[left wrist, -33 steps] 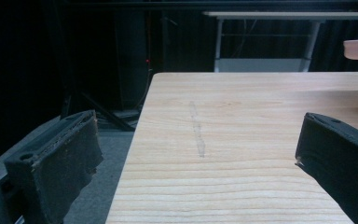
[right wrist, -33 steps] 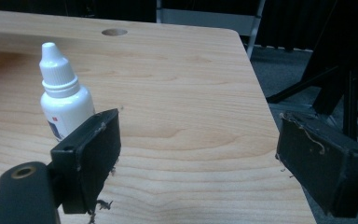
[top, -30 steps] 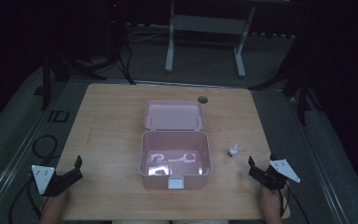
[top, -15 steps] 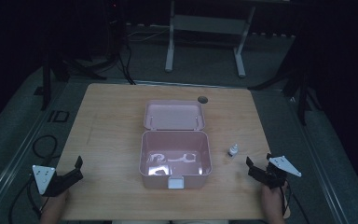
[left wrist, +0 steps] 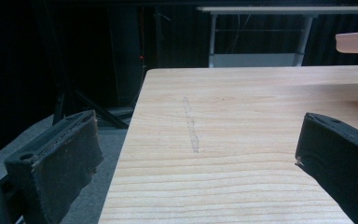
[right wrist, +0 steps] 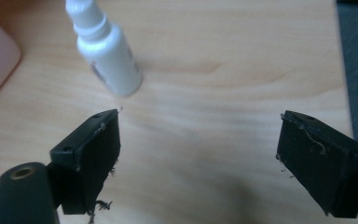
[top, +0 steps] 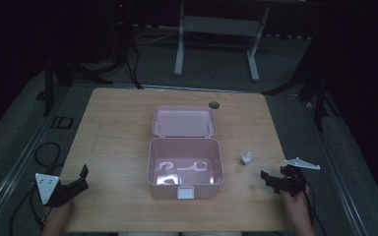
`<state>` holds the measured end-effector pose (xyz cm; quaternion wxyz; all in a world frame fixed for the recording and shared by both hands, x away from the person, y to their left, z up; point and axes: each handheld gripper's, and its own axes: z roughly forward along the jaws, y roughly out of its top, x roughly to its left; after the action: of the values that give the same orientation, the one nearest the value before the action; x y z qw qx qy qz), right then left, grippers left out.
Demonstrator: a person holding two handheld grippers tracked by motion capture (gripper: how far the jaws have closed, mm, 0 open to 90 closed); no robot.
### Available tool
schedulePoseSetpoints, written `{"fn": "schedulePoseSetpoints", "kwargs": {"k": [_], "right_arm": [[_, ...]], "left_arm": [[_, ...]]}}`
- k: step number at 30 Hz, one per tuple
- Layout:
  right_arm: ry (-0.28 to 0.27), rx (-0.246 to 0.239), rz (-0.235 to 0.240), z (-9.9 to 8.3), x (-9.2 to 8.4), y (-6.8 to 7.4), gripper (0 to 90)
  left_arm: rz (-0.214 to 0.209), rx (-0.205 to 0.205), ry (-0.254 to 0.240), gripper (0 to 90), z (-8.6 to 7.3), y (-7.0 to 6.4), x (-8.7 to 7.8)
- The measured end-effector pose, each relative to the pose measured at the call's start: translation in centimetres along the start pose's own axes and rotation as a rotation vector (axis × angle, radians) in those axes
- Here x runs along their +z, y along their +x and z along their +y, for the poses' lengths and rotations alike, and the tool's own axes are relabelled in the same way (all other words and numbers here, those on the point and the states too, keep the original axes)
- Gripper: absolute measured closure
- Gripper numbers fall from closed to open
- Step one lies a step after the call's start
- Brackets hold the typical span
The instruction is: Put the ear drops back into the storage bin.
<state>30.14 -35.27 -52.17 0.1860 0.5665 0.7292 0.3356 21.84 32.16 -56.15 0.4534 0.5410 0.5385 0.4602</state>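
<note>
Dim room, dark surroundings; high view grainy, gripper views brighter and slightly soft

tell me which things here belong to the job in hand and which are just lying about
Job in hand:
small white bottle, nearest the open right gripper
open pink box

Just about:
left gripper, open over bare table

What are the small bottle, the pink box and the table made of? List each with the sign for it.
Small bottle: likely plastic, white and glossy, with a soft highlight along its side.
Pink box: probably moulded plastic, smooth, rounded corners, sheen on its floor.
Table: wood or wood-look laminate, matt, pale grain lines; which one cannot be told.
</note>
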Motion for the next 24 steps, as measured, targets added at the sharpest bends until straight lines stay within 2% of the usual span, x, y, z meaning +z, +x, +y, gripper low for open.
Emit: {"fn": "schedulePoseSetpoints", "kwargs": {"k": [3,4,7,9,12,16,17,22,23,24], "right_arm": [[0.057,-0.025,0.002,0.2,-0.1,0.3,12.1],[0.057,-0.025,0.002,0.2,-0.1,0.3,12.1],[0.132,-0.048,0.019,0.4,-0.2,0.6,11.4],[0.147,-0.046,0.019,0.5,-0.3,0.7,11.4],[0.218,-0.068,0.025,0.7,-0.4,0.9,11.4],[0.297,-0.132,0.005,0.9,-0.5,1.4,11.4],[0.297,-0.132,0.005,0.9,-0.5,1.4,11.4],[0.406,-0.203,0.038,1.4,-0.8,2.0,12.4],[0.406,-0.203,0.038,1.4,-0.8,2.0,12.4],[0.459,-0.242,0.055,1.5,-0.9,2.2,13.3]], "left_arm": [[0.0,-0.005,-0.002,0.3,0.0,0.0,0.0],[0.0,-0.005,-0.002,0.3,0.0,0.0,0.0],[0.0,-0.005,-0.002,0.3,0.0,0.0,0.0],[-0.001,-0.006,0.0,0.3,0.0,0.0,0.0],[-0.001,-0.004,0.003,0.3,0.0,0.0,0.0],[-0.002,-0.002,0.004,0.3,0.0,0.0,0.1],[-0.002,-0.002,0.004,0.3,0.0,0.0,0.1],[-0.004,0.001,0.005,0.3,0.0,0.0,0.1],[-0.004,0.001,0.005,0.3,0.0,0.0,0.1],[-0.004,0.004,0.007,0.3,0.0,0.0,0.1]]}}
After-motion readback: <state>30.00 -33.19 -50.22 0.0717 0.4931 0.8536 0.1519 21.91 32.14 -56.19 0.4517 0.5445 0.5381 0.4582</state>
